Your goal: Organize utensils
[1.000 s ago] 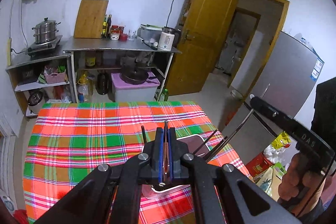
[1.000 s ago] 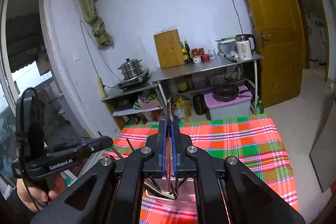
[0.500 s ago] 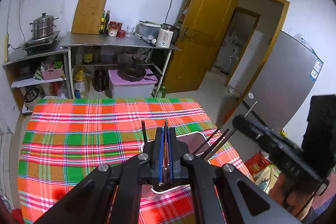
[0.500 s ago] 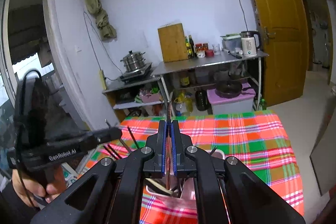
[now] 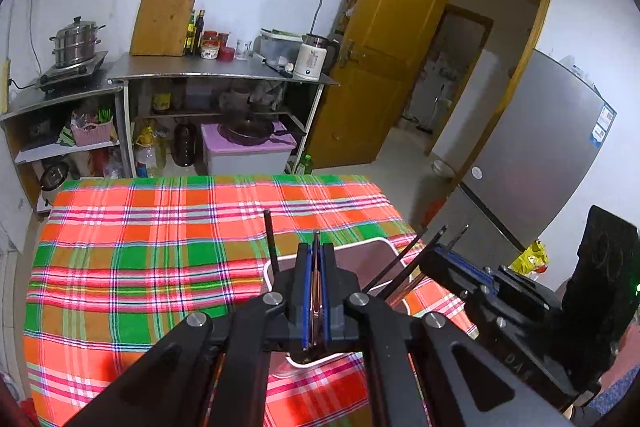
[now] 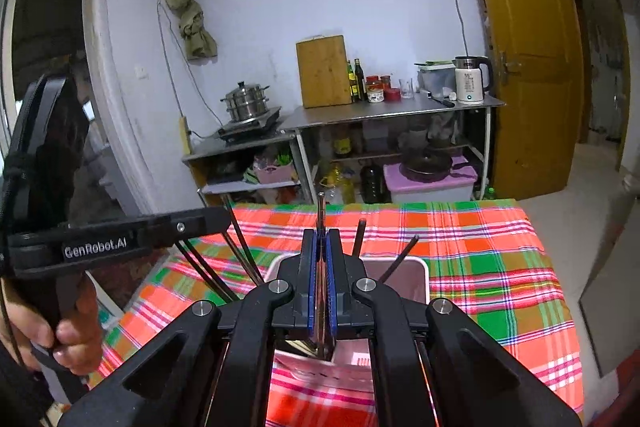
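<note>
Both grippers' jaws clamp thin chopsticks above the pink holder.

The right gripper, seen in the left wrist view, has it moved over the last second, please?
Yes. The right gripper has come down and toward the pink bin; it had stood high against the grey fridge.

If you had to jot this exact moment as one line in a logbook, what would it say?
left gripper: shut on chopstick | right gripper: shut on metal utensil | both above pink-white holder | holder on plaid tablecloth
</note>
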`<action>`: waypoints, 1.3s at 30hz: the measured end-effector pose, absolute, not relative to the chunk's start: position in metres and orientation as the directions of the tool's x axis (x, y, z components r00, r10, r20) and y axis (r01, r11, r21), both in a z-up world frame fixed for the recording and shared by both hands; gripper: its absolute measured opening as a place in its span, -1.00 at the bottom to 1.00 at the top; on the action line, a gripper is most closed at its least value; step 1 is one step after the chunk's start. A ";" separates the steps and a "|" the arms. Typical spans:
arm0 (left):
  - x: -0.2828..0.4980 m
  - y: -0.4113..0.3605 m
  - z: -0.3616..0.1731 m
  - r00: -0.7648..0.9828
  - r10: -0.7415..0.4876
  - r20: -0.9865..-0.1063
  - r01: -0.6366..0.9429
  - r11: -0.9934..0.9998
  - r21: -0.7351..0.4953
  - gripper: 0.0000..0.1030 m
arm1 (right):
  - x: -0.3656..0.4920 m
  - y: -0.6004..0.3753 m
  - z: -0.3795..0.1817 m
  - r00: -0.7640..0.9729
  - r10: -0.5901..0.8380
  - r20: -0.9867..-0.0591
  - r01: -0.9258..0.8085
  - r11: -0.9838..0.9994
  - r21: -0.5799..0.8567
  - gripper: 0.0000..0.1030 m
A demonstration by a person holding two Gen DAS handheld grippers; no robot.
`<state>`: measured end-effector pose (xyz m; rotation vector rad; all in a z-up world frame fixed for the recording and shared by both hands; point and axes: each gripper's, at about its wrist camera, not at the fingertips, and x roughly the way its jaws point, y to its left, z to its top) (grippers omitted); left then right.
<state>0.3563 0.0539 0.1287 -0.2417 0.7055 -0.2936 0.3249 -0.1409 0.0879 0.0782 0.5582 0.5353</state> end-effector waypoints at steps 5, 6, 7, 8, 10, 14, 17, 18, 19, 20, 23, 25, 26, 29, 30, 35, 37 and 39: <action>0.357 0.053 0.115 0.713 -0.339 -0.614 0.183 0.935 -0.304 -0.93 | 0.323 -0.139 0.069 0.700 0.489 -0.520 -0.454 0.867 0.205 -0.92; 0.357 0.053 0.111 0.708 -0.341 -0.618 0.185 0.934 -0.304 -0.93 | 0.324 -0.139 0.065 0.695 0.489 -0.527 -0.453 0.867 0.208 -0.92; 0.357 0.052 0.107 0.704 -0.342 -0.623 0.184 0.934 -0.305 -0.93 | 0.325 -0.139 0.062 0.689 0.489 -0.535 -0.453 0.867 0.209 -0.92; 0.357 0.052 0.104 0.701 -0.342 -0.626 0.183 0.935 -0.305 -0.92 | 0.326 -0.139 0.060 0.685 0.488 -0.541 -0.452 0.867 0.210 -0.92; 0.357 0.052 0.100 0.699 -0.340 -0.629 0.181 0.935 -0.304 -0.92 | 0.326 -0.139 0.054 0.666 0.497 -0.556 -0.460 0.861 0.220 -0.92; 0.352 0.054 0.098 0.705 -0.349 -0.618 0.182 0.930 -0.318 -0.92 | 0.322 -0.140 0.053 0.657 0.496 -0.568 -0.464 0.859 0.214 -0.89; 0.345 0.055 0.103 0.717 -0.351 -0.603 0.181 0.928 -0.325 -0.92 | 0.316 -0.144 0.060 0.663 0.502 -0.555 -0.465 0.858 0.218 -0.74; 0.342 0.056 0.105 0.722 -0.349 -0.597 0.181 0.929 -0.324 -0.91 | 0.315 -0.146 0.062 0.665 0.504 -0.551 -0.466 0.856 0.222 -0.74; 0.339 0.057 0.107 0.728 -0.342 -0.594 0.176 0.931 -0.320 -0.90 | 0.314 -0.148 0.065 0.666 0.506 -0.548 -0.465 0.856 0.225 -0.74; 0.335 0.057 0.110 0.734 -0.337 -0.590 0.173 0.932 -0.318 -0.88 | 0.312 -0.150 0.067 0.668 0.506 -0.546 -0.463 0.857 0.227 -0.73; 0.320 0.057 0.119 0.750 -0.332 -0.572 0.175 0.934 -0.313 -0.84 | 0.303 -0.157 0.073 0.678 0.504 -0.534 -0.456 0.859 0.232 -0.72; 0.308 0.058 0.123 0.761 -0.322 -0.564 0.176 0.938 -0.298 -0.84 | 0.293 -0.163 0.079 0.684 0.505 -0.525 -0.454 0.859 0.236 -0.72; 0.302 0.058 0.126 0.765 -0.319 -0.560 0.175 0.939 -0.296 -0.84 | 0.289 -0.166 0.081 0.687 0.506 -0.521 -0.454 0.859 0.236 -0.71; 0.280 0.056 0.130 0.778 -0.311 -0.546 0.175 0.942 -0.288 -0.83 | 0.272 -0.174 0.089 0.699 0.498 -0.513 -0.446 0.865 0.232 -0.71; 0.273 0.054 0.130 0.783 -0.303 -0.544 0.173 0.945 -0.279 -0.83 | 0.265 -0.177 0.091 0.700 0.501 -0.509 -0.446 0.863 0.237 -0.71; 0.228 0.042 0.122 0.788 -0.287 -0.544 0.165 0.951 -0.261 -0.70 | 0.231 -0.189 0.098 0.711 0.495 -0.499 -0.433 0.868 0.244 -0.69; 0.211 0.037 0.116 0.787 -0.289 -0.545 0.169 0.951 -0.261 -0.63 | 0.214 -0.193 0.097 0.712 0.496 -0.496 -0.432 0.867 0.248 -0.65; 0.195 0.033 0.112 0.791 -0.279 -0.545 0.163 0.954 -0.252 -0.63 | 0.196 -0.196 0.095 0.716 0.492 -0.496 -0.428 0.870 0.244 -0.58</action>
